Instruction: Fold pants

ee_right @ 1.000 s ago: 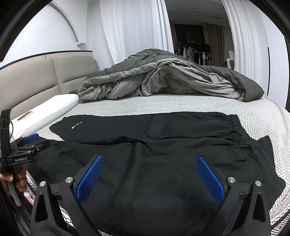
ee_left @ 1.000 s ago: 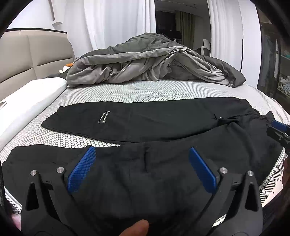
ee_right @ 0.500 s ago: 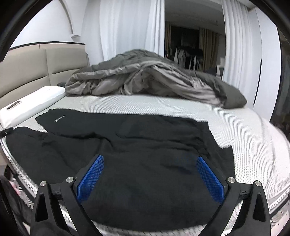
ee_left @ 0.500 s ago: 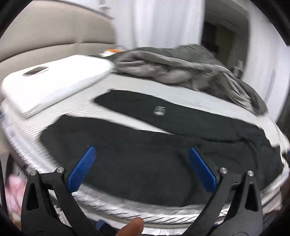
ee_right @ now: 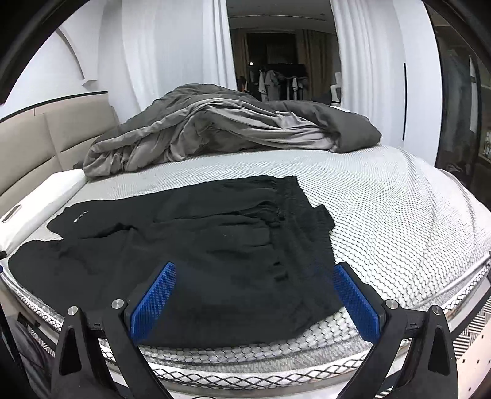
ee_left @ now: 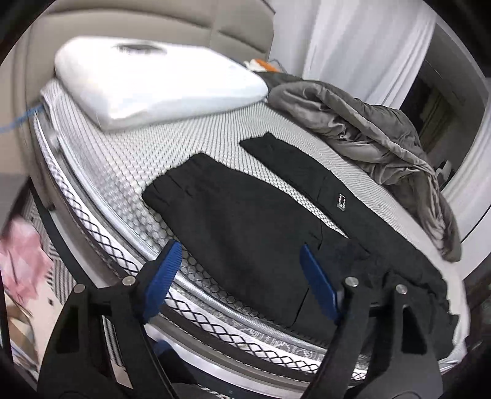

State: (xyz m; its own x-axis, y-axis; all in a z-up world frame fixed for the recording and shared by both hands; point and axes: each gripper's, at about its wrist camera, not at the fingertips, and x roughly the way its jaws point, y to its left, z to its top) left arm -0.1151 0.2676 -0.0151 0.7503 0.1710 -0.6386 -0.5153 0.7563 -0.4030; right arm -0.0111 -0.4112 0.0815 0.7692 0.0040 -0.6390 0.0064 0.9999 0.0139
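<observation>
Black pants [ee_left: 245, 221] lie spread flat on the bed, both legs apart, a small label [ee_left: 340, 202] on the far leg. In the left wrist view my left gripper [ee_left: 242, 270] hovers above the near leg's cuff end by the bed's edge; its jaws are closing with only air between the blue pads. In the right wrist view the same pants [ee_right: 199, 245] show their waistband [ee_right: 288, 196] toward the right. My right gripper [ee_right: 254, 294] hangs open above the waist end, near the front edge of the mattress, touching nothing.
A crumpled grey duvet [ee_right: 221, 132] covers the far half of the bed. A white pillow [ee_left: 153, 83] lies by the beige headboard [ee_left: 172, 27]. The honeycomb-patterned mattress [ee_right: 399, 221] shows bare to the right of the pants. Something pink [ee_left: 21, 254] lies on the floor.
The left gripper has swept along the bed toward the leg cuffs, rolled, and its jaws have narrowed. The right gripper has shifted toward the waistband end; the left gripper has left its view.
</observation>
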